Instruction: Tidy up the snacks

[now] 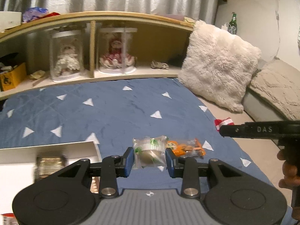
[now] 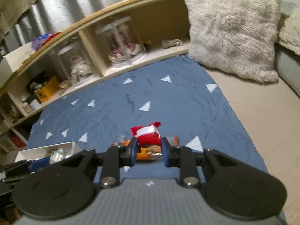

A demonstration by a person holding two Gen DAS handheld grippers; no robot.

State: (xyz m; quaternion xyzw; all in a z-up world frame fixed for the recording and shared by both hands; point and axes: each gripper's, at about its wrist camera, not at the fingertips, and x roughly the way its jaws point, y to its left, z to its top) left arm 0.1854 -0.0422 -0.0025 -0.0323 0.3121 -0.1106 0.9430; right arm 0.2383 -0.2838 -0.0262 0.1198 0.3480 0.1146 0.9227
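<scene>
The left gripper (image 1: 150,159) is clamped on a clear-wrapped snack with green print (image 1: 149,152), its blue pads (image 1: 129,161) pressing both sides of the packet, which seems lifted off the bedding. The right gripper (image 2: 149,151) is clenched on a red snack packet with a white band (image 2: 148,136), the packet sticking up from between its pads (image 2: 133,150).

In the left wrist view an orange snack packet (image 1: 187,148) lies on the blue bedspread with white triangles (image 1: 105,116) at about two o'clock from the left gripper's tips, just beside them. A white box (image 1: 56,150) sits at nine o'clock, holding a blurred packet (image 1: 49,166). In the right wrist view the same box (image 2: 45,151) lies at nine o'clock, with a pale wrapped item already inside.

Both hands look to be in the carry step, each with one snack. The next move likely calls for swinging each gripper over the box and releasing above a free part of it, one after the other so they do not collide. The orange packet remains to be collected.

At twelve o'clock stands a shelf (image 1: 131,75) with two dolls under clear covers; a fluffy white cushion (image 1: 219,63) leans at one o'clock.
</scene>
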